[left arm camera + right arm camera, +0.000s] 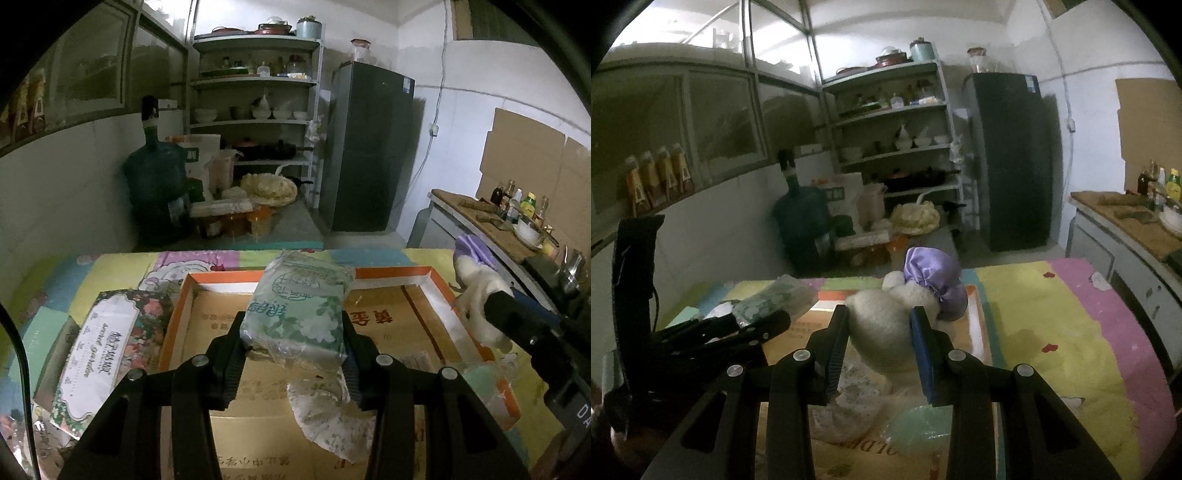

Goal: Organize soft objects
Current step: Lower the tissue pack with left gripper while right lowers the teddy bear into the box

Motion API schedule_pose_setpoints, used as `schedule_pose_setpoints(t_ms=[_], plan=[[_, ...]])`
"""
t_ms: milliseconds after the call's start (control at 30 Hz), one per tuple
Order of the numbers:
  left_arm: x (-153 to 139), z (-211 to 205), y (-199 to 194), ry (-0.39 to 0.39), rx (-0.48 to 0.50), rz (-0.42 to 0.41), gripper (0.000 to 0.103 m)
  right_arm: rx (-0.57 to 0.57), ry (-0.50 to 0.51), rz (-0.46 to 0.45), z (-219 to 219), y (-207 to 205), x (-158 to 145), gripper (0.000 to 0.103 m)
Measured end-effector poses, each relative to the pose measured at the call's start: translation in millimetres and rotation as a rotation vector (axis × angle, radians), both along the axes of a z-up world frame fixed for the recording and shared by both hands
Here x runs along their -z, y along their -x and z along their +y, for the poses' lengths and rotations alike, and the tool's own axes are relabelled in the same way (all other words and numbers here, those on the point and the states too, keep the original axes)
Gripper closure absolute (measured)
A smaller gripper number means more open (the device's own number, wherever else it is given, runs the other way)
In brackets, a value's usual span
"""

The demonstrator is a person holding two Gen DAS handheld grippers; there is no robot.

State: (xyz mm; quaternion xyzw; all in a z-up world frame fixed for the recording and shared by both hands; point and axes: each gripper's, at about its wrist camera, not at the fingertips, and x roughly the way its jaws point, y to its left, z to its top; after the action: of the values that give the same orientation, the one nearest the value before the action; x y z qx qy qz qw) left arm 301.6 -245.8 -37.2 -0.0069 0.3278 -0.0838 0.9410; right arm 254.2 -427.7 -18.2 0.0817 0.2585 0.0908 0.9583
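My left gripper (293, 332) is shut on a green flower-printed tissue pack (299, 306) and holds it above an orange-rimmed cardboard box lid (391, 273). My right gripper (881, 332) is shut on a white plush toy (882, 332) with a purple cap (932, 273), held over the same lid (977, 325). The plush (476, 295) and the right gripper also show at the right in the left wrist view. The left gripper with the pack (775, 299) shows at the left in the right wrist view. A crumpled patterned cloth (328, 417) and a pale green soft item (919, 428) lie in the lid.
A floral tissue box (99, 350) lies left of the lid on the colourful cloth-covered table (1052, 314). Beyond the table are a water jug (155, 181), shelves (255, 85) with dishes, and a dark fridge (369, 147). A counter (487, 225) with bottles runs along the right.
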Motion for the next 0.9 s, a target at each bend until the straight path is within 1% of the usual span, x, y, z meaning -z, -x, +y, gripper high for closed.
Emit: schedule_pose_setpoints(t_ms=[267, 633, 900], plan=[[10.9, -6.8, -12.9, -0.019, -0.006, 0.038, 0.057, -0.017, -0.009, 0.052, -0.7, -14.5, 13.3, 0.068], [27.5, -12.8, -26.1, -0.023, 0.014, 0.102, 0.057, -0.028, -0.009, 0.113, 0.1, -26.7, 28.9, 0.068], [31.6, -12.6, -33.4, -0.012, 0.022, 0.14, 0.057, -0.041, -0.027, 0.169, -0.8, -35.0, 39.3, 0.068]])
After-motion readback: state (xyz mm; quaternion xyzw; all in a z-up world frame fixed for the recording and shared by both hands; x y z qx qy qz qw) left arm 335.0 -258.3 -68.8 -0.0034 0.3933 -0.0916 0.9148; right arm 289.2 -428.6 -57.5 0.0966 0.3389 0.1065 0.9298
